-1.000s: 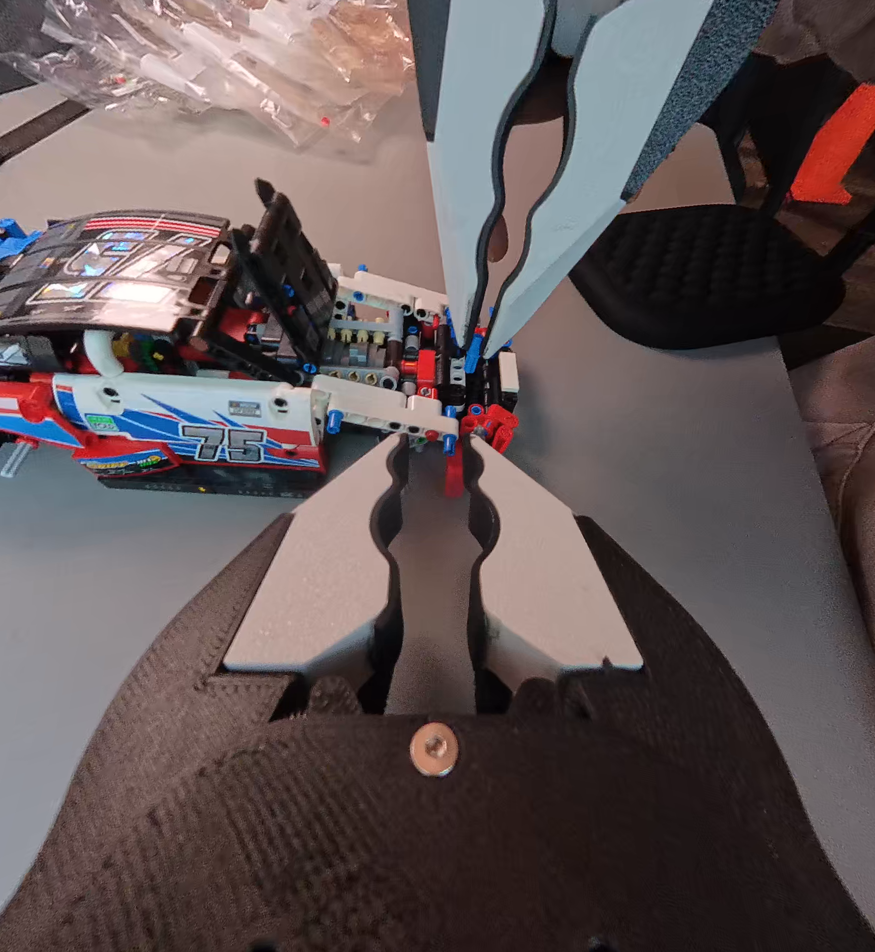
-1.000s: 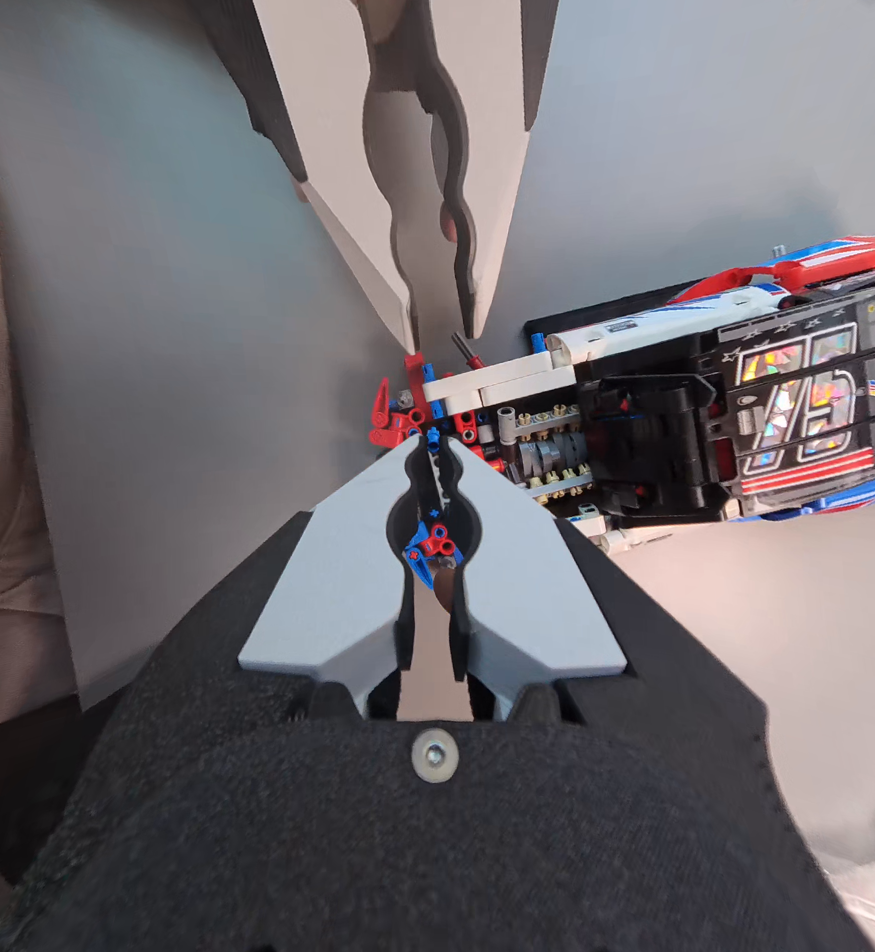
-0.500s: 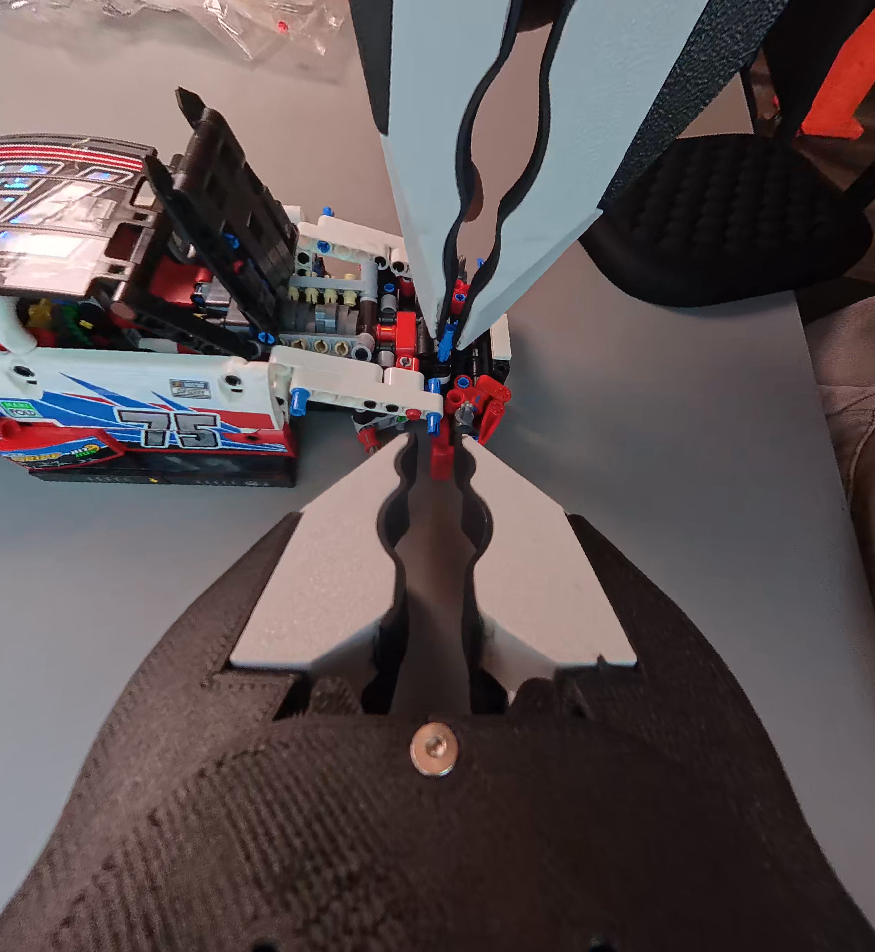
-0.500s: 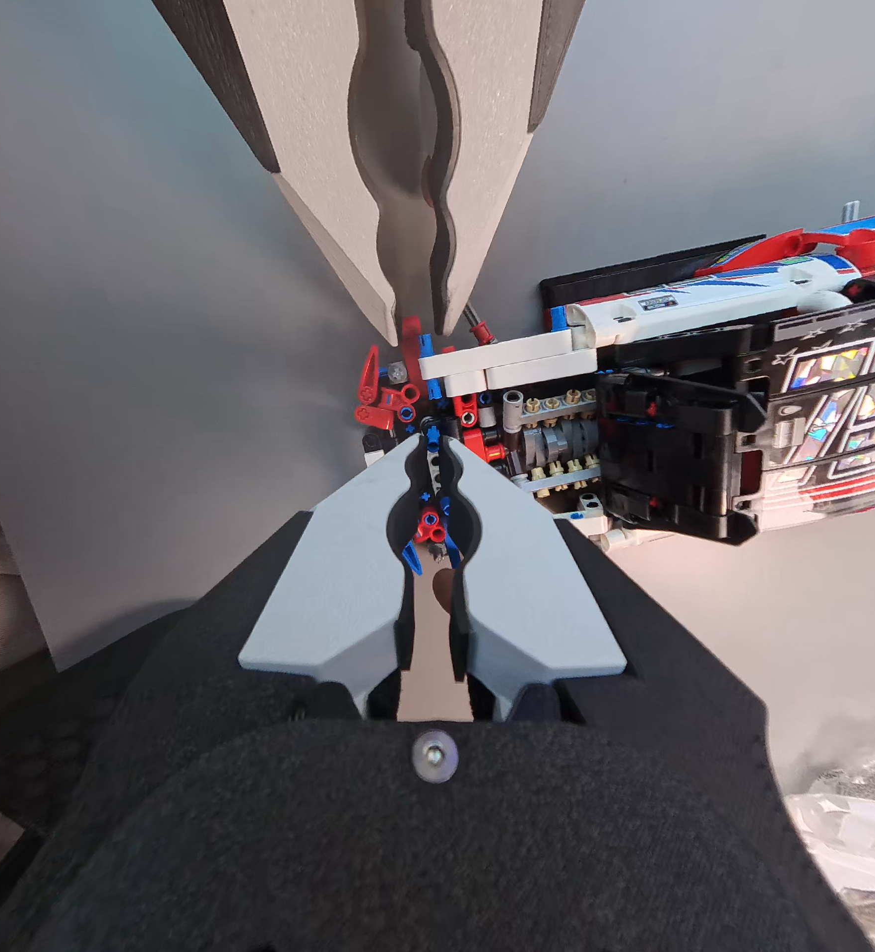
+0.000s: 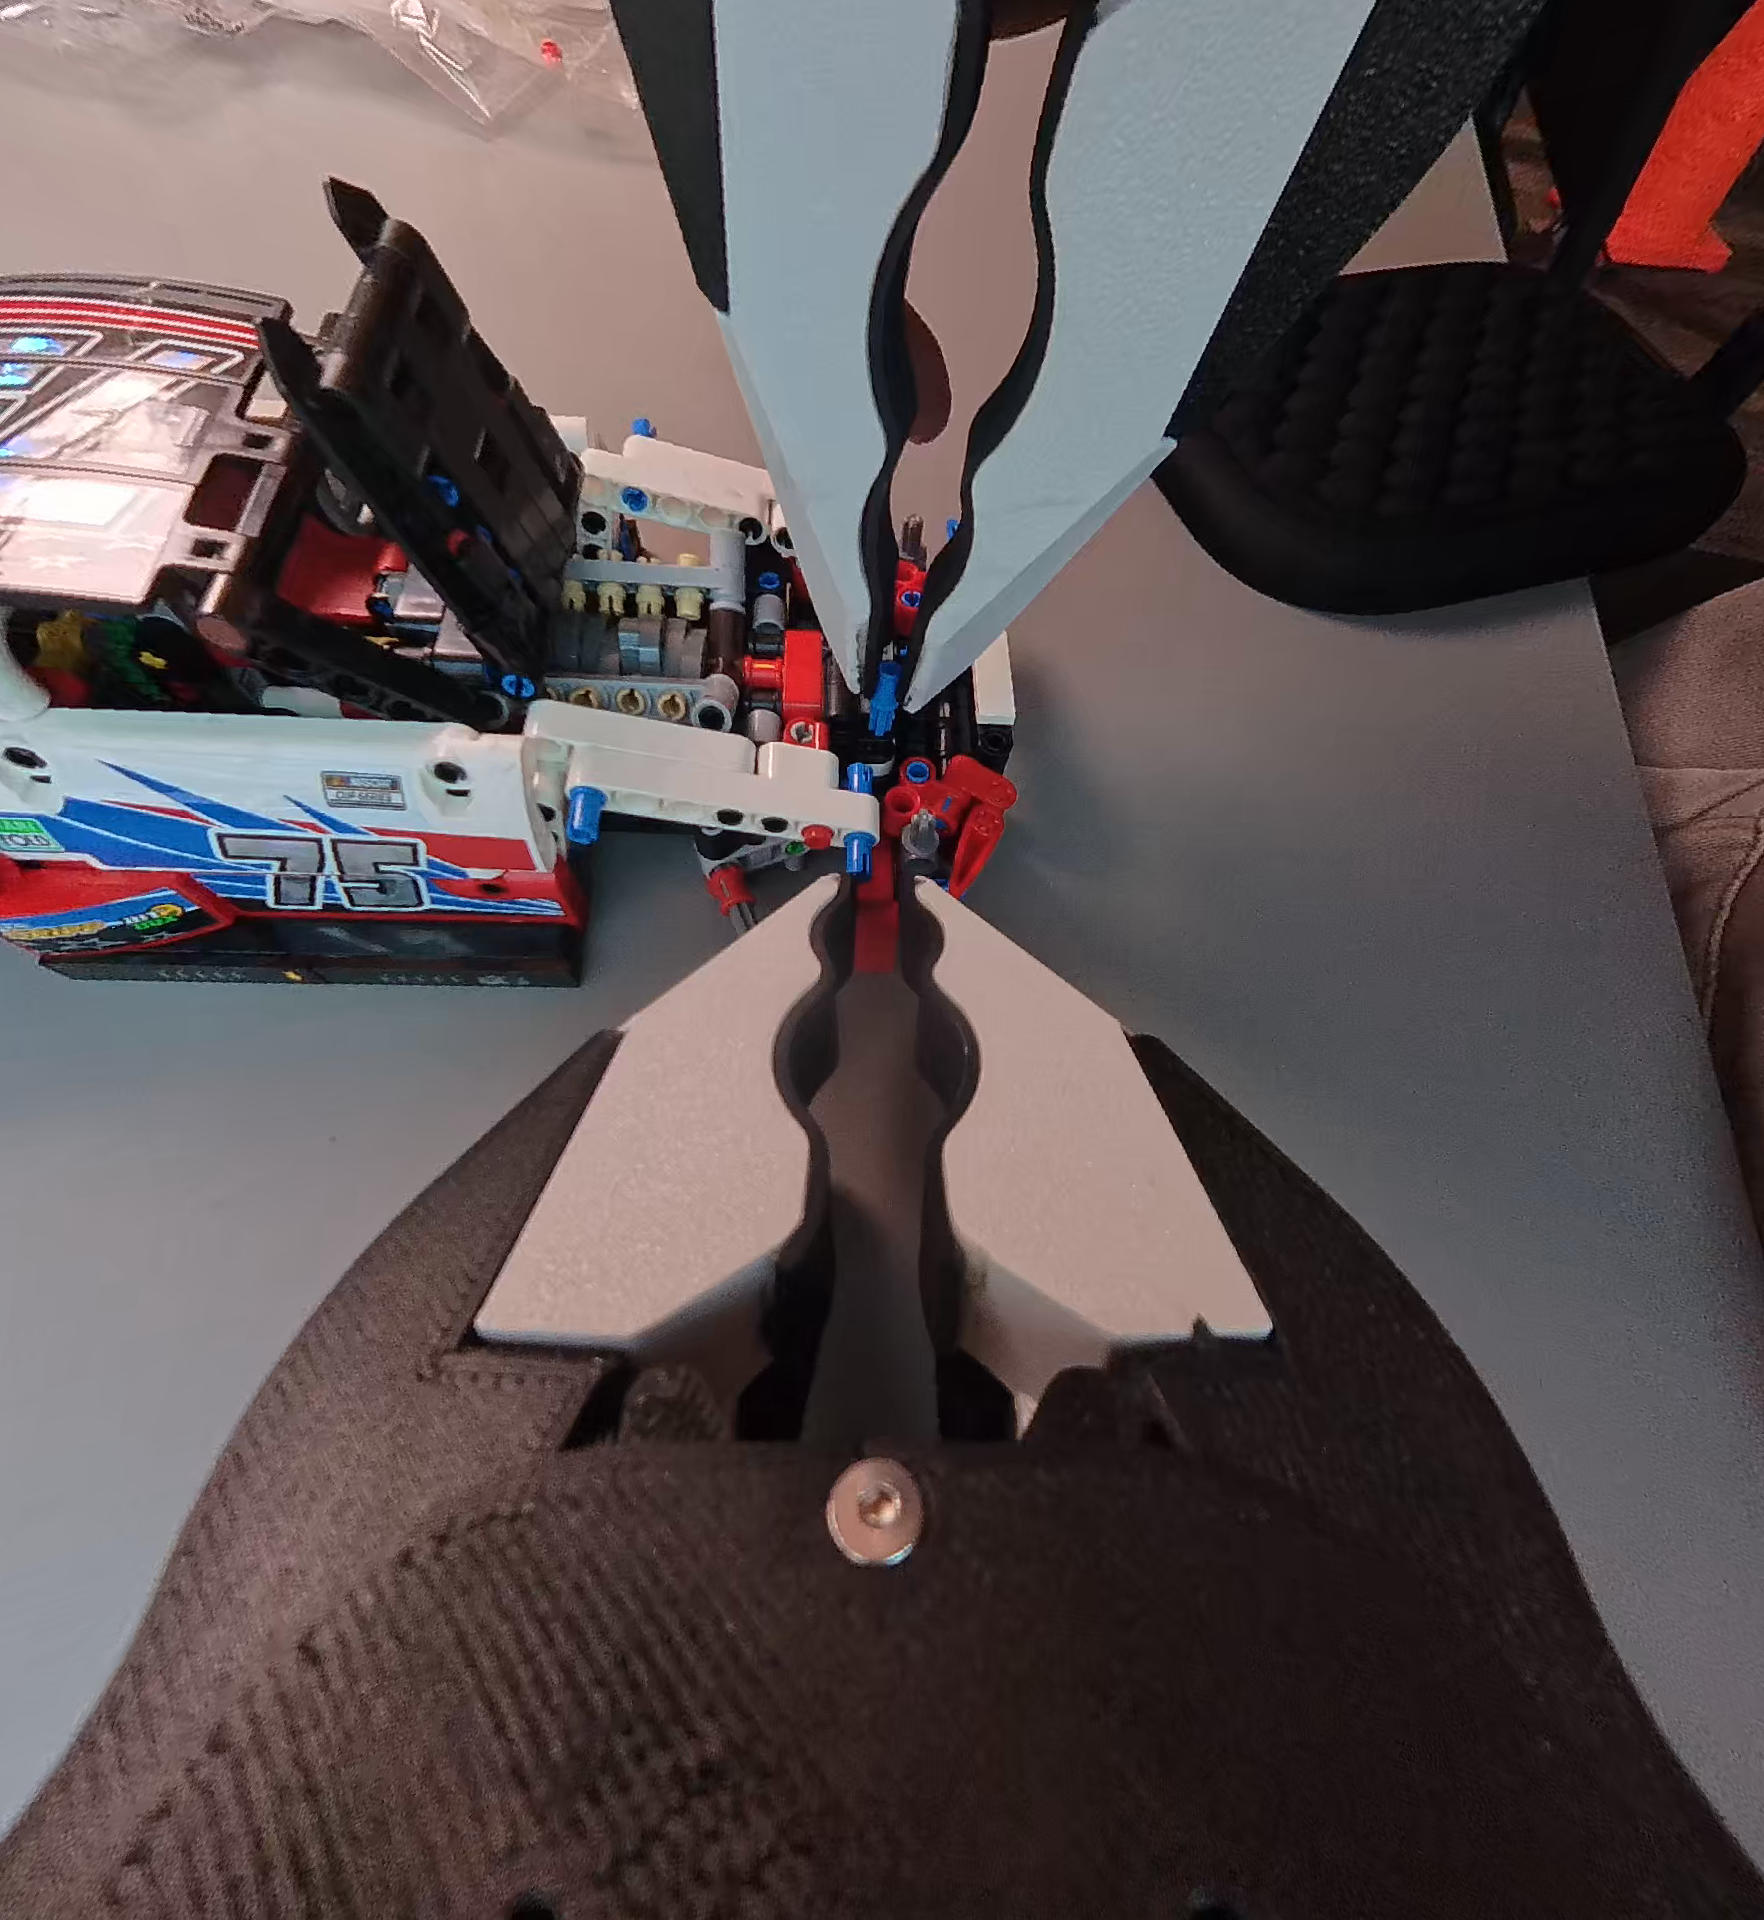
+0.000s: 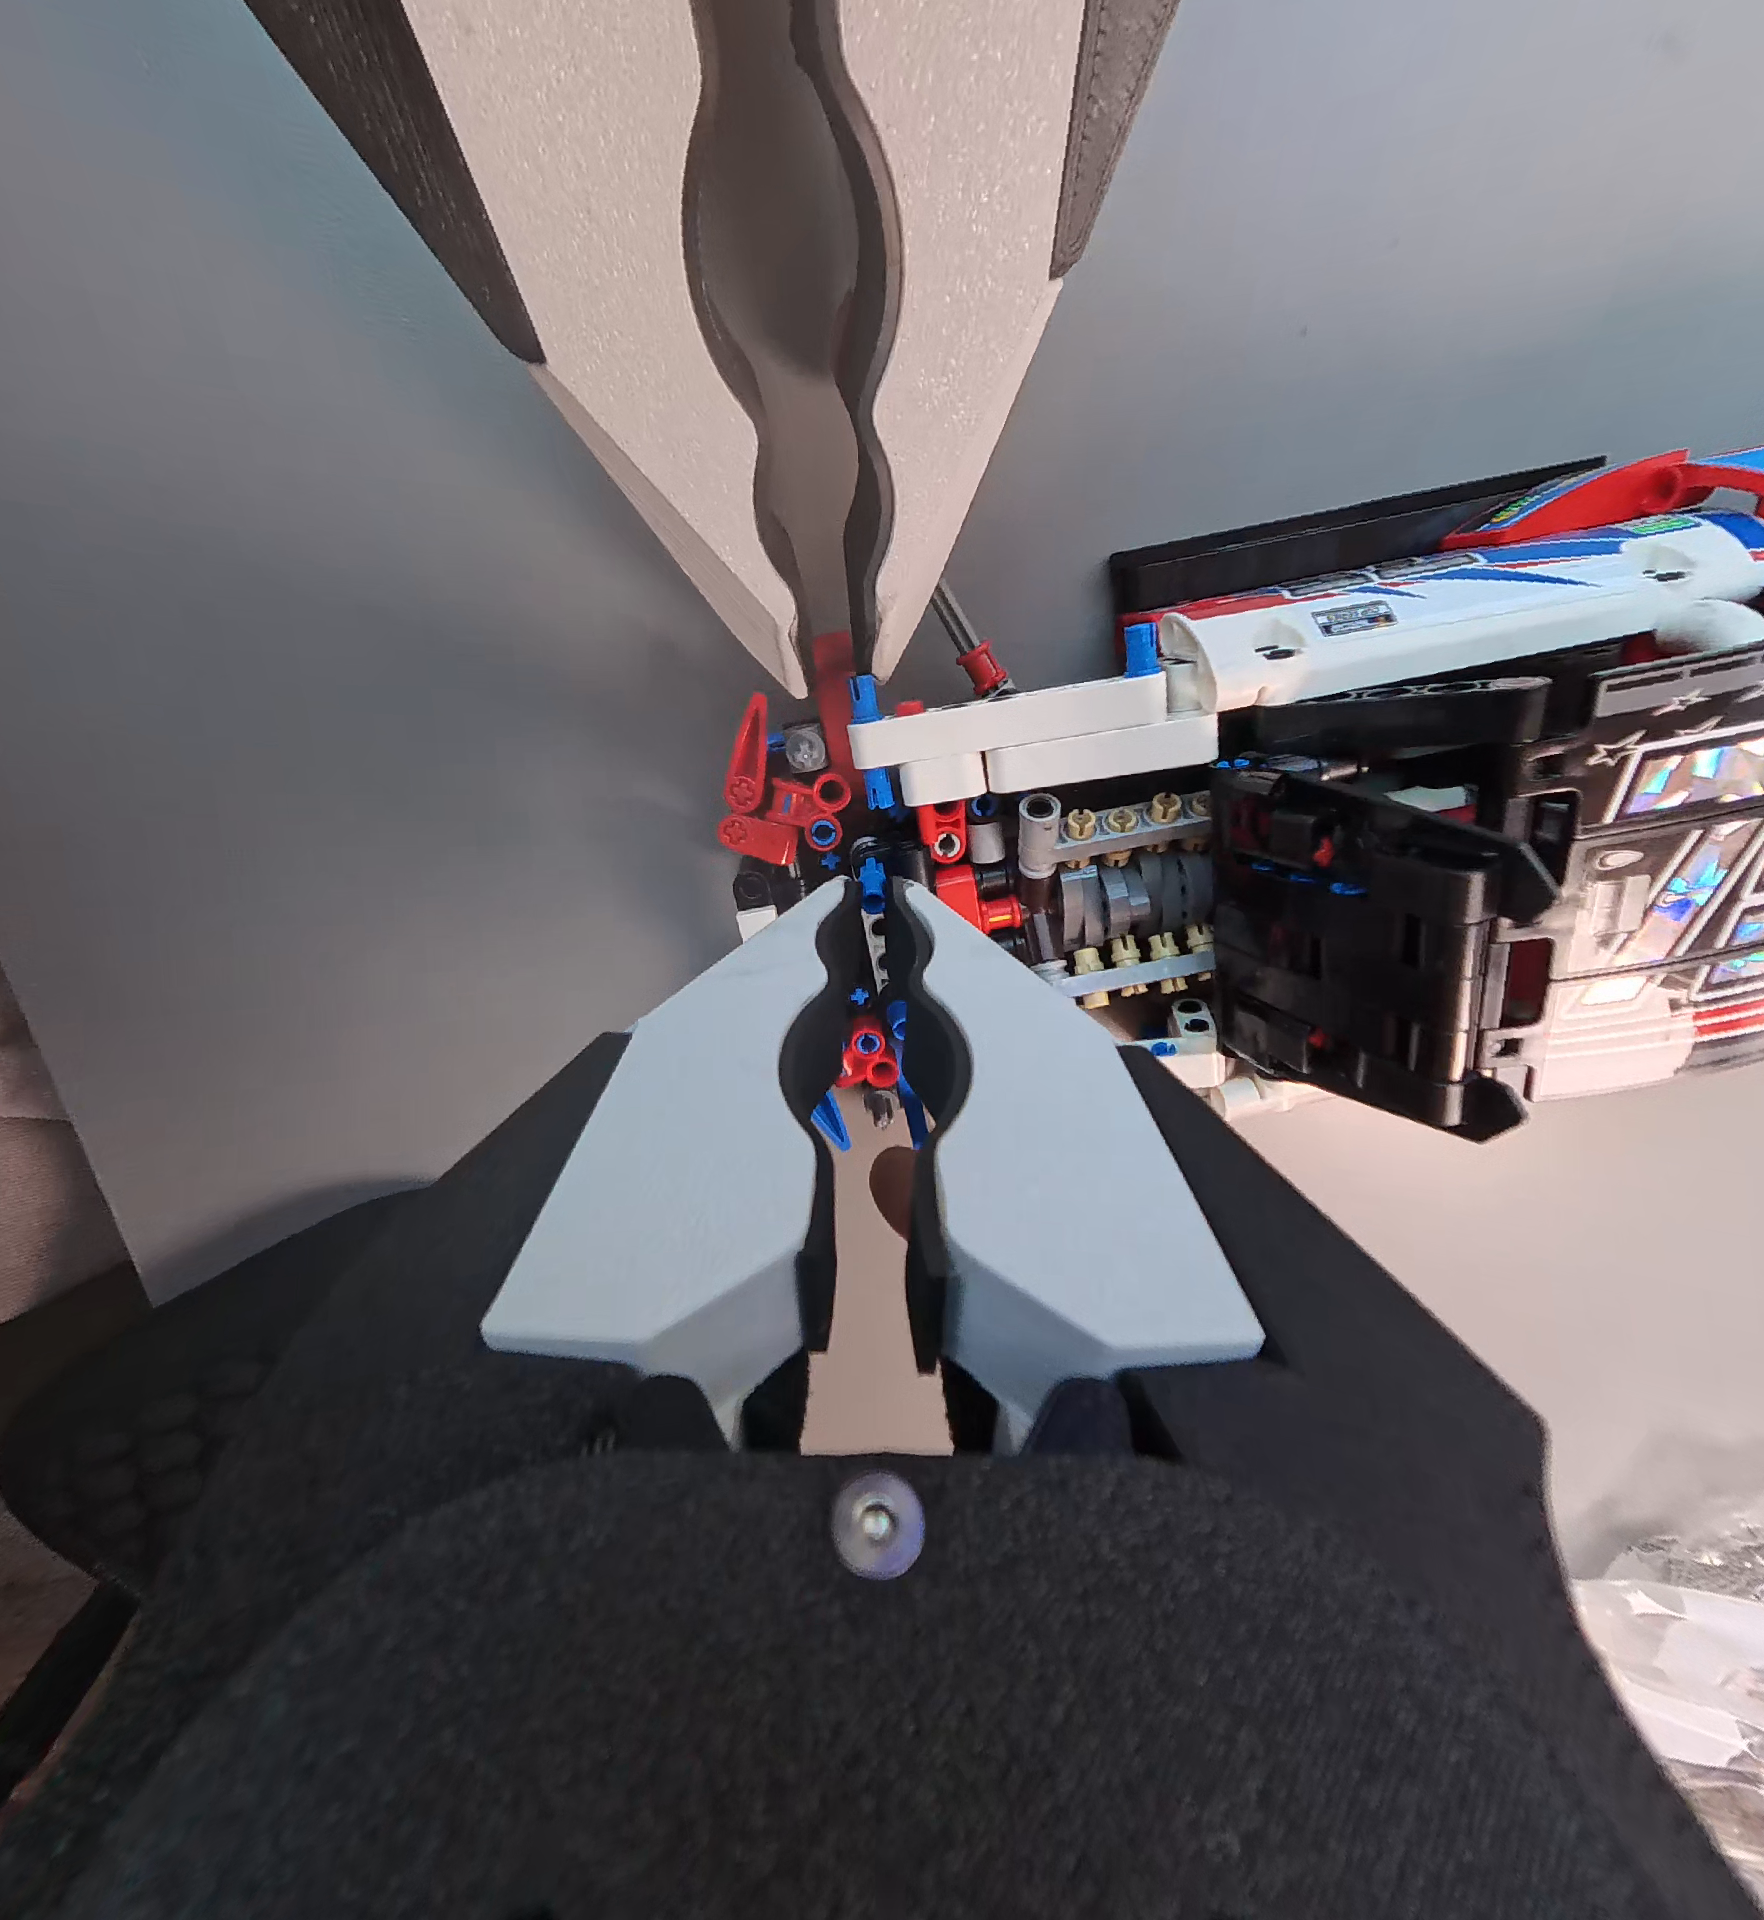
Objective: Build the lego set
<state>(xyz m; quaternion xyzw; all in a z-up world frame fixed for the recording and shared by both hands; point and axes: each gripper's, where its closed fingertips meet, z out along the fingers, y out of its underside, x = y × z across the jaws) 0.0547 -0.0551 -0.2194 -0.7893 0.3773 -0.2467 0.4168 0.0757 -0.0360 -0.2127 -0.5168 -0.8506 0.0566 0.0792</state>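
Note:
The lego race car (image 5: 234, 810), white, red and blue with its black hood raised, lies on the grey table (image 5: 1273, 1039). Its open front end faces both grippers. My left gripper (image 5: 873, 896) is shut on a red beam (image 5: 873, 928) that sticks out of the car's front corner. My right gripper (image 6: 870, 894) comes in from the opposite side and is shut on a small blue pin (image 6: 870, 878) at the front frame. In the left wrist view the right gripper (image 5: 883, 698) points down into the frame with the blue pin (image 5: 883, 691) at its tips. The car (image 6: 1480, 831) also shows in the right wrist view.
Clear plastic bags of parts lie at the far side (image 5: 442, 42) and near the right gripper (image 6: 1740, 1662). A black chair (image 5: 1460, 436) stands beyond the table's edge. Grey fabric (image 5: 1751, 883) lies past the right edge. Left and right tips are no more than a few centimetres apart.
Both grippers have moved closer to the car's front end. The left gripper's jaws have narrowed from a clear gap onto the red beam. The right gripper has stayed shut on the blue pin.

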